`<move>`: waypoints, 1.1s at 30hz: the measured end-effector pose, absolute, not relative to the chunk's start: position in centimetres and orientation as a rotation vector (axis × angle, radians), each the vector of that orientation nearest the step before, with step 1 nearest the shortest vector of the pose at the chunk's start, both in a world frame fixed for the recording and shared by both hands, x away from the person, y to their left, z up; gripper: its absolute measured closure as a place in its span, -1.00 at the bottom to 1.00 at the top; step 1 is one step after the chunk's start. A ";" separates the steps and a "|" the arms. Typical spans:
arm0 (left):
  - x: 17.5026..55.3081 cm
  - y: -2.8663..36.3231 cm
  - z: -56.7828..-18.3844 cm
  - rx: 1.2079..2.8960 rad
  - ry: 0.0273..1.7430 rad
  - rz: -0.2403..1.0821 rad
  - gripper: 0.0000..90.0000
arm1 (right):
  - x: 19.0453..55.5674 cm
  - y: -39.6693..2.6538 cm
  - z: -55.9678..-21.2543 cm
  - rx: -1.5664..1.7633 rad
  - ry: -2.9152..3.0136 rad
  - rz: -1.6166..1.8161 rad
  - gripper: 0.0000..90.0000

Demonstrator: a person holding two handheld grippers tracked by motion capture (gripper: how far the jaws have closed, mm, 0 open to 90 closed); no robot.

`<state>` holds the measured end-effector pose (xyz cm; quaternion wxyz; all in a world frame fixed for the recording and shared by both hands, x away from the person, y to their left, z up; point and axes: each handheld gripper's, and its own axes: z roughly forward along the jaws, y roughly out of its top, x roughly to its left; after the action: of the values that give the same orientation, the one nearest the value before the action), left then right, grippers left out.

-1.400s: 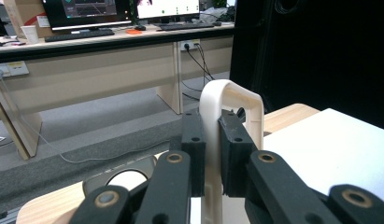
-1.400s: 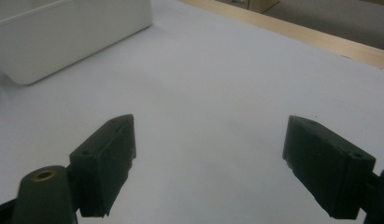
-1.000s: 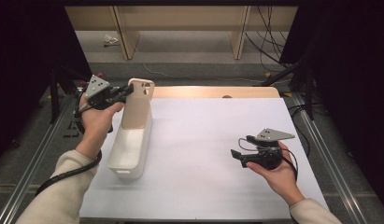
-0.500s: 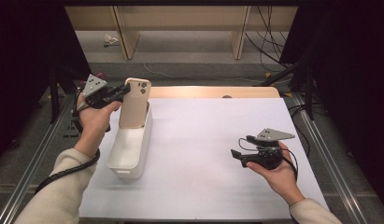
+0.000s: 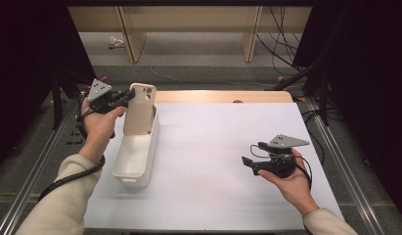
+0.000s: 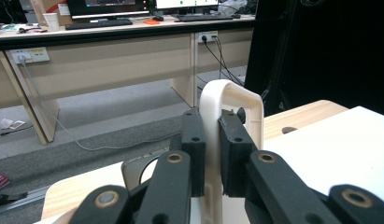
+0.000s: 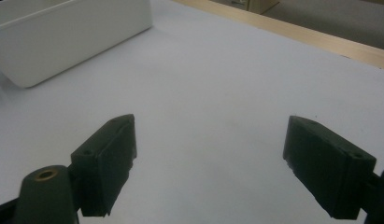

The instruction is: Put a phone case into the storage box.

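A beige phone case [image 5: 140, 111] stands upright over the far end of a white oblong bin [image 5: 132, 177], camera cutout at the top; I cannot tell whether its lower edge touches the bin. My left gripper [image 5: 127, 96] comes in from the left and is shut on the case's upper edge. In the left gripper view the two black pads [image 6: 194, 140] pinch the case's thin rim [image 6: 232, 100]. My right gripper [image 5: 247, 162] is held low over the white sheet at the right, open, with nothing between its fingers [image 7: 210, 154]. The bin's wall [image 7: 63, 42] lies off to its upper left.
A white sheet [image 5: 218, 137] covers the table, with a wooden strip [image 5: 223, 96] along the far edge. Metal rails [image 5: 37, 171] run down both sides. Beyond the table are desk legs and cables on a grey floor [image 5: 189, 54].
The left gripper has shifted the phone case slightly to the left over the bin. The right hand has stayed in place.
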<state>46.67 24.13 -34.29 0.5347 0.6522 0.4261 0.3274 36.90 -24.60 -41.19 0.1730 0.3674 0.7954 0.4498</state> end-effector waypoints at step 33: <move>48.8 24.5 -36.4 1.576 1.087 0.758 0.82 | 37.0 -24.6 -41.3 1.046 2.257 1.282 -0.59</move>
<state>48.80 24.46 -36.38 0.5153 0.6559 0.4526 0.3154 36.96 -24.63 -41.26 0.1706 0.3682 0.7947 0.4513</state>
